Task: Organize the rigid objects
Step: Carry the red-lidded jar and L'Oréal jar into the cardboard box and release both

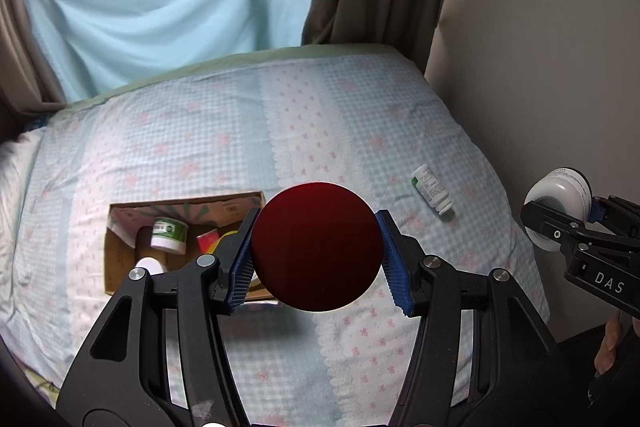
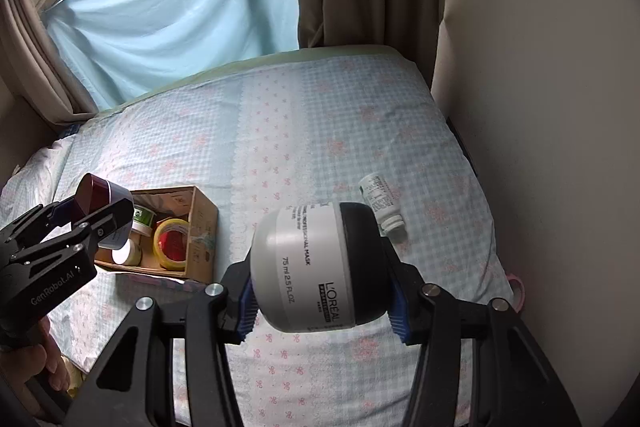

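My left gripper (image 1: 316, 259) is shut on a red-lidded jar (image 1: 316, 247), held above the bed just right of the cardboard box (image 1: 116, 259); it also shows in the right wrist view (image 2: 98, 193) over the box (image 2: 202, 227). My right gripper (image 2: 320, 287) is shut on a white L'Oreal mask jar with a black lid (image 2: 316, 263), held above the bed; it shows at the right edge of the left wrist view (image 1: 560, 199). A small white pill bottle (image 1: 432, 189) lies on its side on the bed, also seen in the right wrist view (image 2: 380, 205).
The box holds a green-labelled white jar (image 1: 170, 229), a yellow tape roll (image 2: 172, 243), a white-capped bottle (image 2: 126, 253) and other items. The bed has a checked blue and pink sheet (image 2: 300, 131). A wall (image 2: 540, 107) runs along the right; curtains hang behind.
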